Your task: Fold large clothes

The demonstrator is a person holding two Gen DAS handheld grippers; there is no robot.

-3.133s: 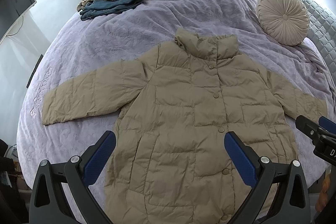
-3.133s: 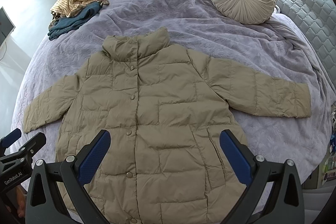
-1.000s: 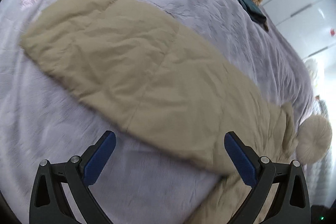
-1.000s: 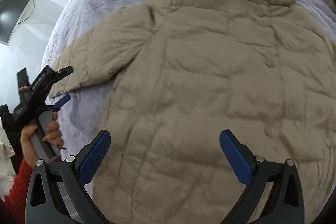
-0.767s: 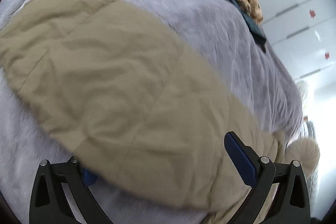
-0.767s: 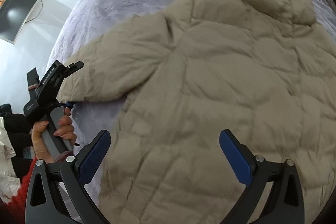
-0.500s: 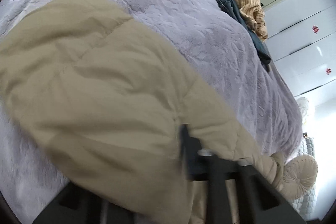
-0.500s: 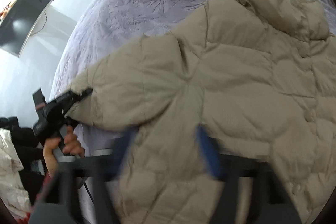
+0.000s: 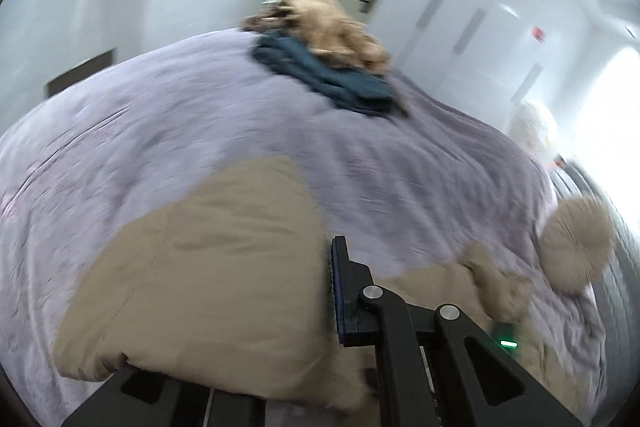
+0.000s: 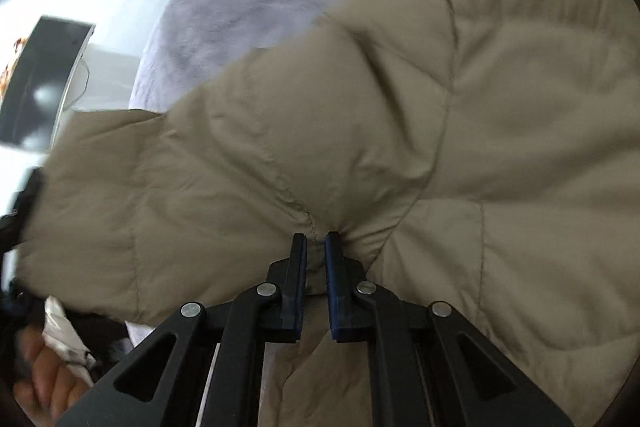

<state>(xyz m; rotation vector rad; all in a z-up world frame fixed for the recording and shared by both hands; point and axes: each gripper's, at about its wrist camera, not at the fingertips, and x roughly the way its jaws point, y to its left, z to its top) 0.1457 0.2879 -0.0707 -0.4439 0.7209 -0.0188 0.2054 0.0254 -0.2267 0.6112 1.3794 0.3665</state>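
- Left tool [image 9: 320, 291] is clamped on the coat [image 9: 208, 267] sleeve, lifted over the bed [image 9: 160, 115].
- Right tool [image 10: 316, 247] pinches the coat's underarm seam tight.

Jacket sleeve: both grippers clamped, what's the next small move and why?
Probably carry the sleeve inward over the jacket body. The left gripper is shut on the sleeve end, and the right gripper pinches the underarm seam, a likely pivot for the fold.
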